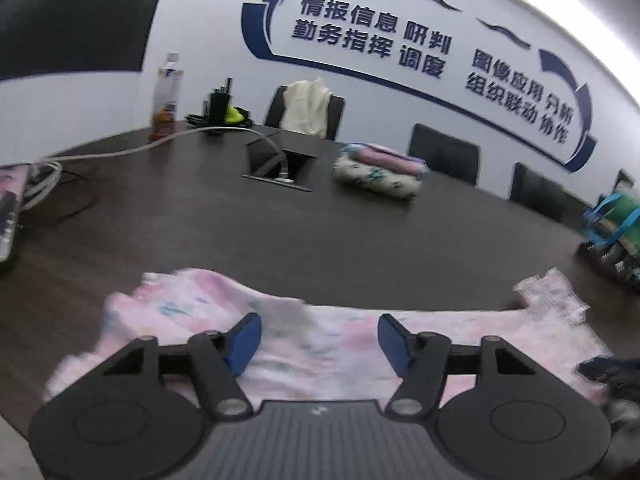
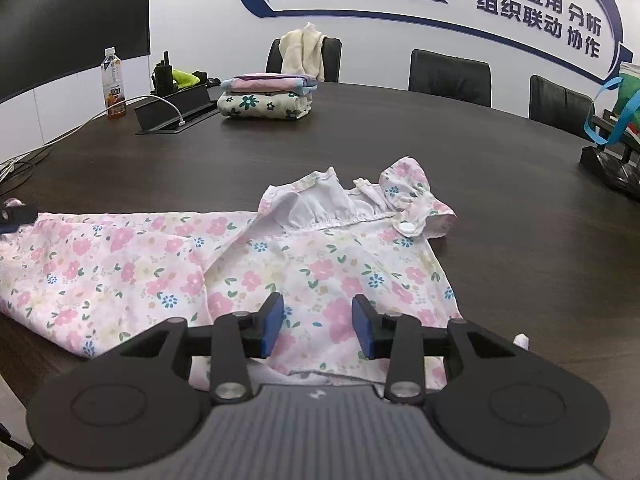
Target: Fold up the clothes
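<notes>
Right wrist view: right gripper (image 2: 318,326), jaws wide, hovers over floral dress (image 2: 248,264); left gripper (image 1: 320,340) likewise wide. Grip hem squarely, toward twelve o'clock.

One dress (image 2: 248,264), one bottle (image 2: 113,84), three chairs (image 2: 450,76)

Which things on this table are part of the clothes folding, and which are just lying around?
Part of the job:
floral dress, spread flat
stack of folded clothes
left claw, open
right claw, open

Just lying about:
drink bottle
white cable
radio
cream garment over a chair
bag with blue straps
</notes>
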Tool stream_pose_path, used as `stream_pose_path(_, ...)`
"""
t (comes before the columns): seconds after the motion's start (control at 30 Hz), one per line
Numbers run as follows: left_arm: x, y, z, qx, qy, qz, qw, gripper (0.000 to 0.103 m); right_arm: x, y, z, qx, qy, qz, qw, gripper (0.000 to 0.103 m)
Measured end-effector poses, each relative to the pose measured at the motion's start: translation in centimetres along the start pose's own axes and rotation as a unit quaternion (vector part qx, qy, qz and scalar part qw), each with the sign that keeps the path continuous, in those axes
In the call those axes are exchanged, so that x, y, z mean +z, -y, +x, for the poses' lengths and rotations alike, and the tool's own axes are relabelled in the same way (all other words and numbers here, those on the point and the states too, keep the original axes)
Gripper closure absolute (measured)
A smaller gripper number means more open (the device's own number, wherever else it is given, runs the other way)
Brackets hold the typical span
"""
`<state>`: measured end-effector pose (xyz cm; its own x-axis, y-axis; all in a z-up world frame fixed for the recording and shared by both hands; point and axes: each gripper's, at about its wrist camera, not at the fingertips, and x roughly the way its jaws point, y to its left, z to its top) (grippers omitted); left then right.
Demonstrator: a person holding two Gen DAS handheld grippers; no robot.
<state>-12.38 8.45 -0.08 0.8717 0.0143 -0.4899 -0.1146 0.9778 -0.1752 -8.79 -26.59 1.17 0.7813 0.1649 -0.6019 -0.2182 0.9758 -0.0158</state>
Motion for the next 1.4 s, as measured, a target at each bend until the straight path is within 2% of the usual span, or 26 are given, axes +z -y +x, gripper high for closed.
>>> stream_pose_path(0.17, -0.2, -3.0, 0.5, 0.039, 0.007, -0.011, 0.9991, 0.043, 0.1, -0.2, 0.0, -0.008, -0.004, -0.002, 1.0, 0.064)
stream_pose_path(0.27, -0.1, -4.7, 0.5, 0.053, 0.013, -0.022, 0.9983, 0.048, 0.0, -0.1, 0.0, -0.01, -0.003, 0.002, 1.0, 0.062)
stream_pose_path(0.37, 0.5, -5.4, -0.2, 0.068, 0.03, -0.062, 0.9953, 0.048, 0.0, -0.2, -0.1, -0.013, -0.002, 0.004, 1.0, 0.062)
stream_pose_path(0.4, 0.8, -5.6, -0.8, 0.063, 0.041, -0.073, 0.9945, 0.048, 0.0, -0.2, -0.1, -0.014, -0.002, 0.004, 1.0, 0.062)
stream_pose_path(0.5, 2.0, -5.0, -2.2, 0.013, 0.055, -0.075, 0.9956, 0.047, -0.1, -0.3, -0.1, -0.018, -0.003, 0.005, 1.0, 0.062)
stream_pose_path(0.63, 3.6, -2.7, -1.5, -0.069, 0.041, -0.051, 0.9955, 0.046, 0.0, -0.5, -0.2, -0.034, -0.006, 0.007, 0.999, 0.06)
stream_pose_path(0.7, 3.6, -0.9, -0.6, -0.085, 0.023, -0.017, 0.9959, 0.043, -0.1, -0.7, -0.4, -0.046, -0.005, 0.008, 0.999, 0.06)
stream_pose_path(0.83, 2.6, 1.5, 1.8, -0.05, -0.014, 0.051, 0.9974, 0.045, -0.5, -0.7, -0.7, -0.058, -0.004, 0.022, 0.998, 0.06)
stream_pose_path(0.97, 1.7, 0.1, 2.4, -0.033, -0.022, 0.049, 0.998, 0.049, -0.8, -0.5, -1.2, -0.082, -0.006, 0.03, 0.996, 0.06)
stream_pose_path(1.13, 1.5, -1.2, 2.8, -0.014, -0.02, 0.059, 0.9979, 0.054, -0.7, -0.7, -1.4, -0.079, -0.01, 0.041, 0.996, 0.058)
stream_pose_path(1.23, 1.8, -1.6, 3.1, -0.004, -0.018, 0.057, 0.9982, 0.055, -0.3, 0.3, -3.1, -0.059, 0.029, 0.064, 0.996, 0.057)
stream_pose_path(1.3, 2.1, -2.1, 3.5, 0.009, -0.017, 0.047, 0.9987, 0.055, 0.0, 1.8, -4.9, -0.053, 0.063, 0.095, 0.992, 0.051)
stream_pose_path(1.4, 3.1, -2.3, 2.9, 0.025, -0.01, 0.02, 0.9994, 0.057, -0.1, 3.9, -7.1, -0.053, 0.074, 0.122, 0.988, 0.047)
